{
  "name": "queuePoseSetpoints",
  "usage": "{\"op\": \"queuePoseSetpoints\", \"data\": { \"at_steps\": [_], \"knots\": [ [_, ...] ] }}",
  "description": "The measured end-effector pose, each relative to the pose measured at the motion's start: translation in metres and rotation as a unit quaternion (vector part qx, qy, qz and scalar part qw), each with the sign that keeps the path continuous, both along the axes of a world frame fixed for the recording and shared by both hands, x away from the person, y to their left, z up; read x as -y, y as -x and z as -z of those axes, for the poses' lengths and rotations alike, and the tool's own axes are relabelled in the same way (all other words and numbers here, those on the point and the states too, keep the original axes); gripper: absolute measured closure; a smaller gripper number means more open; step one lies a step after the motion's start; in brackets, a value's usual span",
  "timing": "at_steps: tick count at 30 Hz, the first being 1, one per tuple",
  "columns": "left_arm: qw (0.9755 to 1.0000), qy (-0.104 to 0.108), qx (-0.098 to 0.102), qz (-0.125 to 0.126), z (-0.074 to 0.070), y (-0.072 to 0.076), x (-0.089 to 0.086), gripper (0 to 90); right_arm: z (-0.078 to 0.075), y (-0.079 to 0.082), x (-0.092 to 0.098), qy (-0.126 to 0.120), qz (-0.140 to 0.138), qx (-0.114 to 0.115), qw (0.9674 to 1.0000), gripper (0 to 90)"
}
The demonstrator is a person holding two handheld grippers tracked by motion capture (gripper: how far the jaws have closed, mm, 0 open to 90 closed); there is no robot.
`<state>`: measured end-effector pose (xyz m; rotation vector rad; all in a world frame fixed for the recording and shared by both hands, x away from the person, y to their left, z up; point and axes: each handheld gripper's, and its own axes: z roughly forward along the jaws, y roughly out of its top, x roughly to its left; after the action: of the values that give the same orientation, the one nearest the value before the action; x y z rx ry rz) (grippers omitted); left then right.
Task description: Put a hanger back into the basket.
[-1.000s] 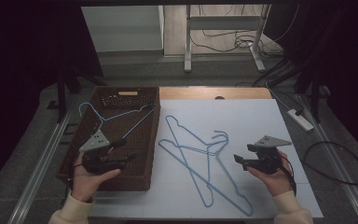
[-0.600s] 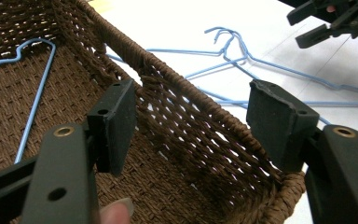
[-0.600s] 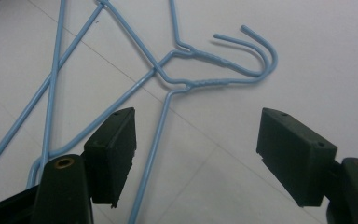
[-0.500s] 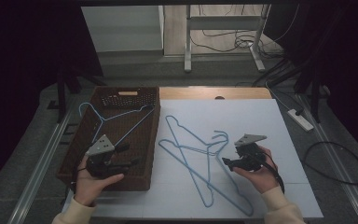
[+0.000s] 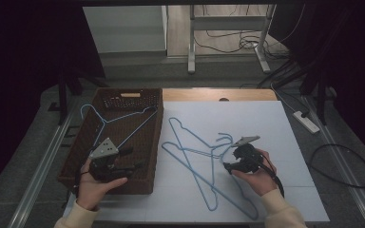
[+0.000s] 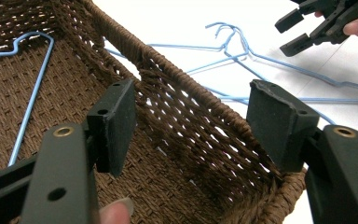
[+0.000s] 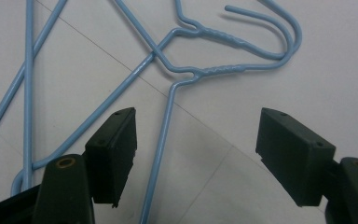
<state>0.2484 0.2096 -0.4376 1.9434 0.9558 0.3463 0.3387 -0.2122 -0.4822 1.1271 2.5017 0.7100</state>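
The right gripper (image 5: 231, 160) has slid left since a second ago, and now hovers wide open with nothing held, right by the hooks of the two blue hangers (image 5: 204, 164). The left gripper (image 5: 126, 159) barely moved; it's open and empty over the wicker basket (image 5: 154, 142), where a third hanger (image 5: 105, 124) lies. White counter (image 5: 275, 128), dark room, cables on the floor. The crossed hangers lie flat, long sides running diagonally, hooks pointing right.
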Motion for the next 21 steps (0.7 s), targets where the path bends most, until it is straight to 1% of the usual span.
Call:
{"op": "queuePoseSetpoints", "data": {
  "at_steps": [7,8,11,15,18,21],
  "knots": [
    [1.0000,-0.001,-0.002,0.000,0.002,-0.001,-0.001,34.0,0.007,-0.009,-0.006,0.008,0.009,-0.018,0.9998,29.9],
    [1.0000,-0.001,-0.001,0.000,0.002,-0.001,-0.001,34.0,0.008,-0.011,-0.008,0.012,0.007,-0.024,0.9996,30.4],
    [1.0000,-0.001,0.000,0.000,0.001,-0.001,-0.001,34.0,0.011,-0.014,-0.013,0.020,0.005,-0.031,0.9993,33.0],
    [1.0000,-0.001,0.000,0.000,0.001,-0.001,-0.001,33.9,0.017,-0.019,-0.017,0.031,0.008,-0.046,0.9985,39.5],
    [1.0000,-0.001,0.000,0.000,0.001,-0.001,0.000,33.9,0.020,-0.021,-0.019,0.040,0.009,-0.053,0.9978,49.0],
    [1.0000,-0.003,-0.001,0.002,0.002,-0.001,0.001,33.9,0.020,-0.023,-0.020,0.035,0.013,-0.058,0.9976,54.2]
  ]
}}
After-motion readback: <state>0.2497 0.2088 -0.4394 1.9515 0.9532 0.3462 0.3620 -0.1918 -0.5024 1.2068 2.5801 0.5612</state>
